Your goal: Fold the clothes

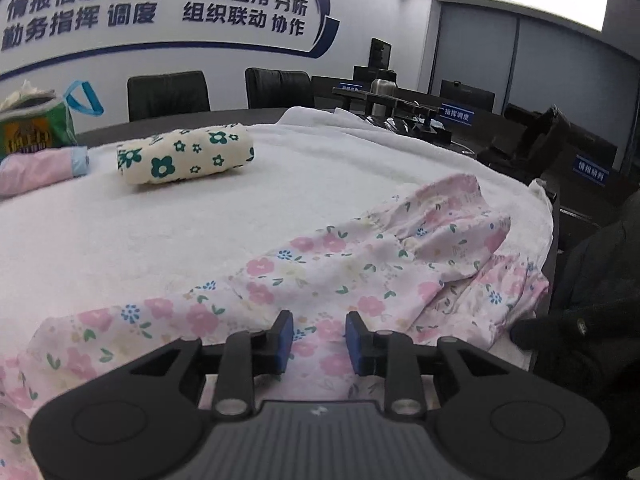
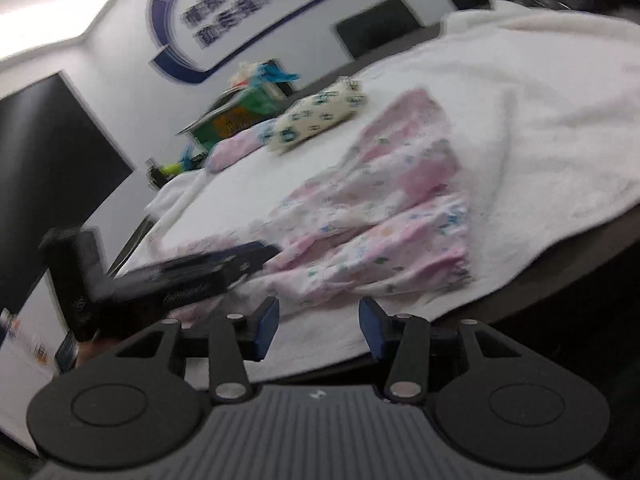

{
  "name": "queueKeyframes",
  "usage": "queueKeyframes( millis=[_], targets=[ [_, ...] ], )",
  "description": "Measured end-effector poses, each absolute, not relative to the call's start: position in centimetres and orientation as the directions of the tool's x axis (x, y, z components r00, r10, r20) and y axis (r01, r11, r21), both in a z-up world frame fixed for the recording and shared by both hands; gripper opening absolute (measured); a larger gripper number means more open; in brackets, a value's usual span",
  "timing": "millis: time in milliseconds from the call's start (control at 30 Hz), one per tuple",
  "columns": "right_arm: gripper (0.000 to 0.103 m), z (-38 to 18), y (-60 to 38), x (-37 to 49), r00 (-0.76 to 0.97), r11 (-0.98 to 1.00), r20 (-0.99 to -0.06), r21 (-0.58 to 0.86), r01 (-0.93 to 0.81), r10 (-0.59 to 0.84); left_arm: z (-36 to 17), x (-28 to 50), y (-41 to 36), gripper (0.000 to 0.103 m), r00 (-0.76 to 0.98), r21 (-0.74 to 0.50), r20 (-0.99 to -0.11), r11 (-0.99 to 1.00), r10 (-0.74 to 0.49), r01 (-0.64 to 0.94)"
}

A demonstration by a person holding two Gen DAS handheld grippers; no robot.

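A pink floral garment (image 1: 352,264) lies crumpled on the white towel (image 1: 120,232) that covers the table. My left gripper (image 1: 319,342) hovers open just above the garment's near part, with cloth showing between its blue pads. In the right wrist view the same garment (image 2: 380,216) spreads across the towel (image 2: 540,120), and my right gripper (image 2: 318,328) stands open over the towel's near edge, short of the garment. The left gripper (image 2: 240,260) appears there as a dark blurred shape at the garment's left end.
A rolled cream cloth with green flowers (image 1: 184,154) and a rolled pink cloth (image 1: 36,170) lie at the towel's far left. A green bag (image 1: 32,124) stands behind them. Black chairs (image 1: 168,94) line the far side. A dark sleeve (image 1: 592,312) is at the right.
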State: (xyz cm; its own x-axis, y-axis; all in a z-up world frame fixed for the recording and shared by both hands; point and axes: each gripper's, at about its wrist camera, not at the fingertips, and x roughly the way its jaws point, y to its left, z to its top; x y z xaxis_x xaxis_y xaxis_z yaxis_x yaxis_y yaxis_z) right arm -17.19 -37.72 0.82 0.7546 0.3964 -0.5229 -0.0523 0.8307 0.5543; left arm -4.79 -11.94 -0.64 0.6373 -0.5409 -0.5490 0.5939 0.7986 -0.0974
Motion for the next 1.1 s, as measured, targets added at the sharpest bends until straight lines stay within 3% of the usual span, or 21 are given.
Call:
queueKeyframes(
  millis=[200, 400, 500, 633, 700, 767, 833, 900, 933, 1000, 1067, 1100],
  targets=[
    [0.046, -0.1, -39.2, -16.2, 0.826, 0.769, -0.481, 0.632, 0.093, 0.295, -0.7, -4.9, -12.0, 0.030, 0.637, -0.094, -0.547, 0.796, -0.543, 0.599],
    [0.044, -0.4, -37.3, -13.0, 0.887, 0.790, -0.441, 0.590, 0.168, 0.140, -0.7, -4.9, -12.0, 0.031, 0.636, -0.092, -0.545, 0.793, -0.546, 0.603],
    [0.017, -0.9, -36.0, -10.5, 0.876, 0.828, -0.471, 0.528, 0.187, 0.103, -0.6, -4.9, -11.8, 0.032, 0.634, -0.104, -0.542, 0.792, -0.552, 0.601],
    [0.008, -0.9, -35.4, -9.7, 0.880, 0.874, -0.469, 0.457, 0.166, 0.078, -0.3, -4.8, -11.1, 0.032, 0.632, -0.139, -0.531, 0.794, -0.564, 0.592],
    [0.006, 0.6, -33.4, -10.4, 0.909, 0.954, -0.413, 0.288, 0.084, 0.045, 0.4, -5.0, -8.9, 0.032, 0.637, -0.238, -0.496, 0.798, -0.590, 0.554],
    [0.006, 2.2, -29.7, -12.0, 0.949, 0.998, -0.309, -0.016, -0.067, 0.059, 1.4, -5.6, -5.4, 0.032, 0.650, -0.367, -0.439, 0.784, -0.620, 0.500],
    [0.006, 2.3, -25.3, -13.9, 0.958, 0.895, -0.250, -0.383, -0.230, 0.139, 2.3, -6.9, -1.8, 0.032, 0.699, -0.433, -0.379, 0.784, -0.606, 0.445],
    [0.006, 0.4, -21.4, -15.5, 0.936, 0.649, -0.284, -0.676, -0.350, 0.210, 3.1, -8.2, 0.7, 0.033, 0.762, -0.424, -0.361, 0.822, -0.538, 0.380],
    [0.006, -0.7, -19.9, -16.1, 0.916, 0.519, -0.326, -0.754, -0.402, 0.236, 3.3, -8.7, 1.5, 0.035, 0.788, -0.404, -0.362, 0.845, -0.498, 0.349],
    [0.012, -1.9, -18.6, -16.3, 0.857, 0.390, -0.443, -0.764, -0.514, 0.262, 3.4, -9.2, 2.2, 0.036, 0.807, -0.377, -0.371, 0.869, -0.459, 0.321],
    [0.029, -1.7, -18.3, -16.2, 0.823, 0.346, -0.497, -0.748, -0.567, 0.275, 3.2, -9.0, 2.1, 0.036, 0.801, -0.382, -0.383, 0.868, -0.461, 0.317],
    [0.048, -1.0, -18.4, -16.2, 0.817, 0.364, -0.499, -0.731, -0.576, 0.289, 3.1, -8.9, 1.8, 0.037, 0.791, -0.387, -0.389, 0.863, -0.472, 0.325]
  ],
)
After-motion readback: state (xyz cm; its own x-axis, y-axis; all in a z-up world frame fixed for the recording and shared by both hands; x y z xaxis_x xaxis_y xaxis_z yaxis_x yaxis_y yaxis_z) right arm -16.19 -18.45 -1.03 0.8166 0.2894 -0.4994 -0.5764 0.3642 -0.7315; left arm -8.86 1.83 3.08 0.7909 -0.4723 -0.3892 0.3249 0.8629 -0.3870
